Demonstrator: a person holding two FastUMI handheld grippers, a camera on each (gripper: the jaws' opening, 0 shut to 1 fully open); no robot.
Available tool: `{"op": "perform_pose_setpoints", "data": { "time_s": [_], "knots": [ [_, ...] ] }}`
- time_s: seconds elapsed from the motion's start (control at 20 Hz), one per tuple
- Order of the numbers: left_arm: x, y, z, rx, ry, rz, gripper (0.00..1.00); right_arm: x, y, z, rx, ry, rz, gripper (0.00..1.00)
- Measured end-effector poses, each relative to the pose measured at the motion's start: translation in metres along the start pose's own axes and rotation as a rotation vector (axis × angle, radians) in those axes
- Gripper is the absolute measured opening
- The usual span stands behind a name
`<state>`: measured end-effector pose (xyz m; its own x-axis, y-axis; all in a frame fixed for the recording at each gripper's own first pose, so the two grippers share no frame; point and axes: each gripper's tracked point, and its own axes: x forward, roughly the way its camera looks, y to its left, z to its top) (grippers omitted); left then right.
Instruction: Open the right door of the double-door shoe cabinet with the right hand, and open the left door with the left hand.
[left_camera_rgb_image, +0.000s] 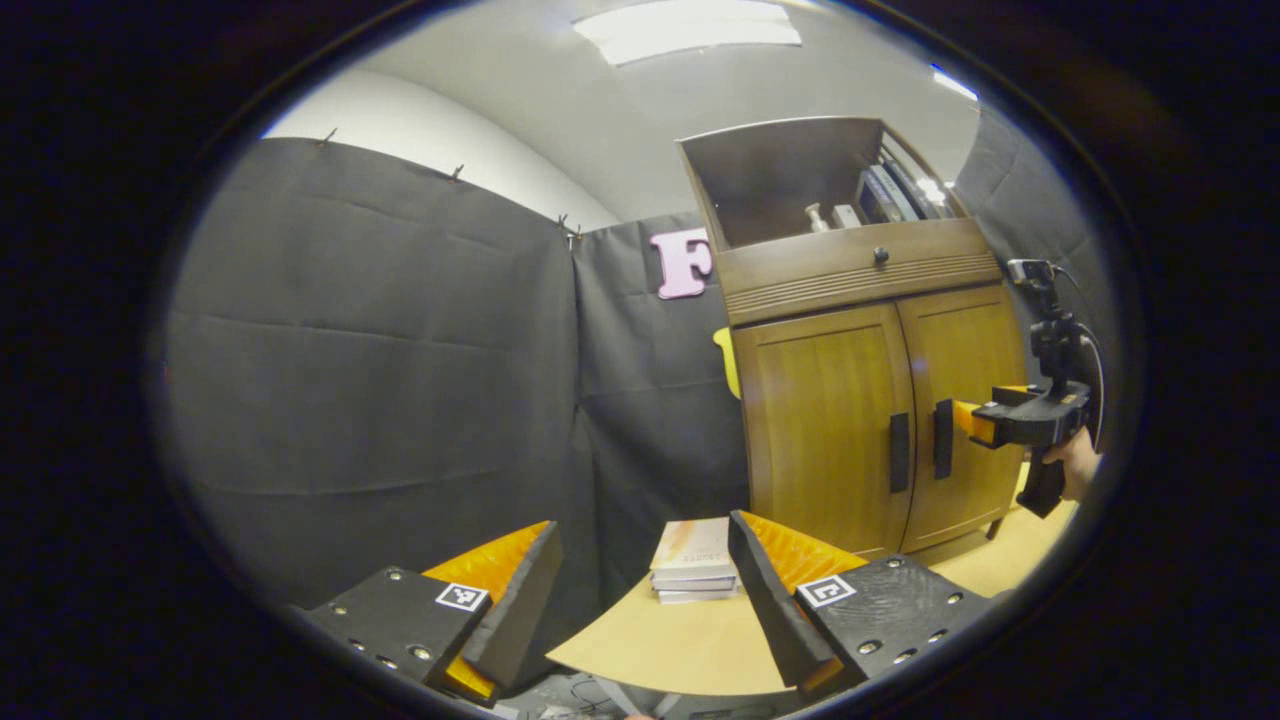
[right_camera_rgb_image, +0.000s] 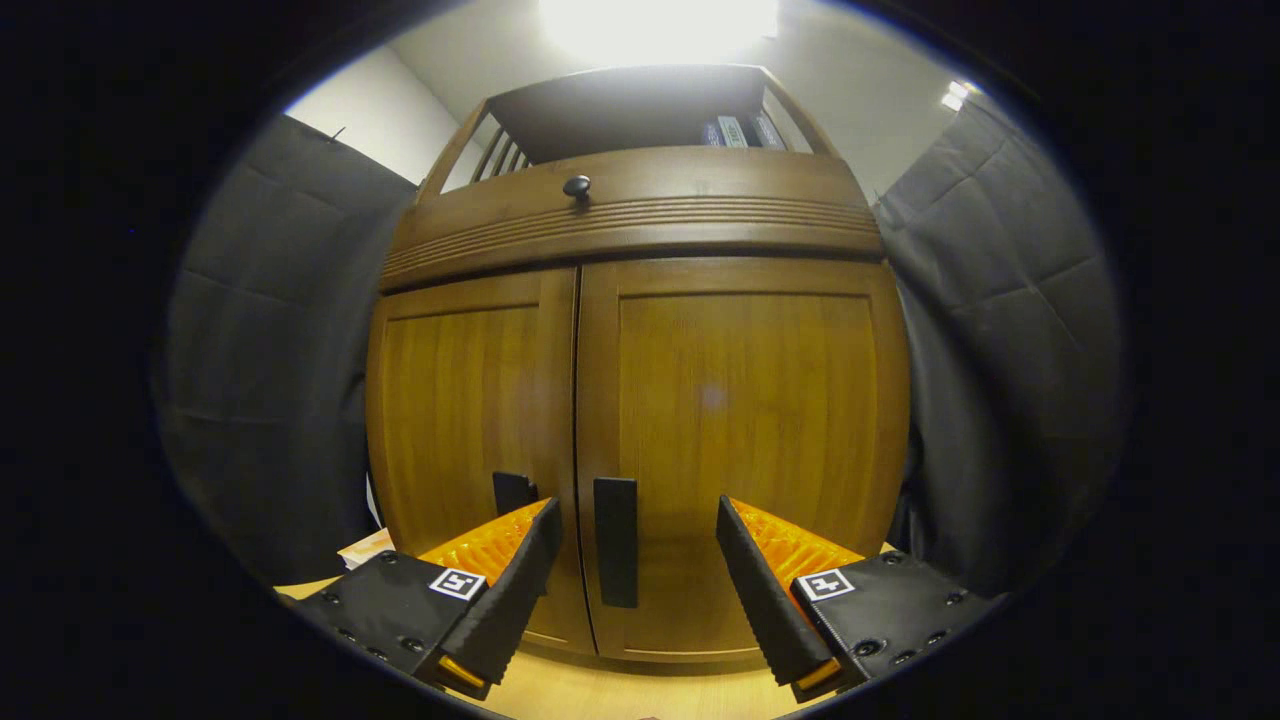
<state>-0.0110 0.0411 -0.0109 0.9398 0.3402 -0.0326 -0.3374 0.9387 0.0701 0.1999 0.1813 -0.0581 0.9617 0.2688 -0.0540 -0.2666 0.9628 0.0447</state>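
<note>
Standing on the table (left_camera_rgb_image: 690, 650), the shoe cabinet (right_camera_rgb_image: 640, 400) has both doors closed. The right tool (right_camera_rgb_image: 635, 570) gapes wide with the right door's handle (right_camera_rgb_image: 615, 540) between its fingers, untouched. The left tool (left_camera_rgb_image: 640, 590) hangs open well back, near a stack of books (left_camera_rgb_image: 695, 560).

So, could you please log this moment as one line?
doors: both shut | right claw: open, straddling right door handle | left claw: open, away from cabinet
</note>
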Motion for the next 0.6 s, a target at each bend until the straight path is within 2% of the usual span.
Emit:
{"op": "perform_pose_setpoints", "data": {
  "time_s": [0.4,0.45,0.5,0.55,0.6],
  "knots": [
    [0.001,0.006,-0.004,0.012,0.024,0.052,0.99,0.044,0.018,-0.044,0.042,0.091,0.018,0.96],
    [0.000,0.006,-0.005,0.016,0.025,0.057,0.96,0.047,0.017,-0.049,0.049,0.104,0.015,0.93],
    [0.000,0.005,-0.004,0.018,0.024,0.060,0.99,0.050,0.018,-0.054,0.051,0.118,0.013,0.81],
    [-0.001,0.005,-0.005,0.018,0.024,0.062,0.99,0.054,0.017,-0.057,0.052,0.127,0.013,0.79],
    [-0.001,0.006,-0.004,0.017,0.024,0.063,0.99,0.057,0.016,-0.059,0.051,0.130,0.012,0.84]
  ]
}}
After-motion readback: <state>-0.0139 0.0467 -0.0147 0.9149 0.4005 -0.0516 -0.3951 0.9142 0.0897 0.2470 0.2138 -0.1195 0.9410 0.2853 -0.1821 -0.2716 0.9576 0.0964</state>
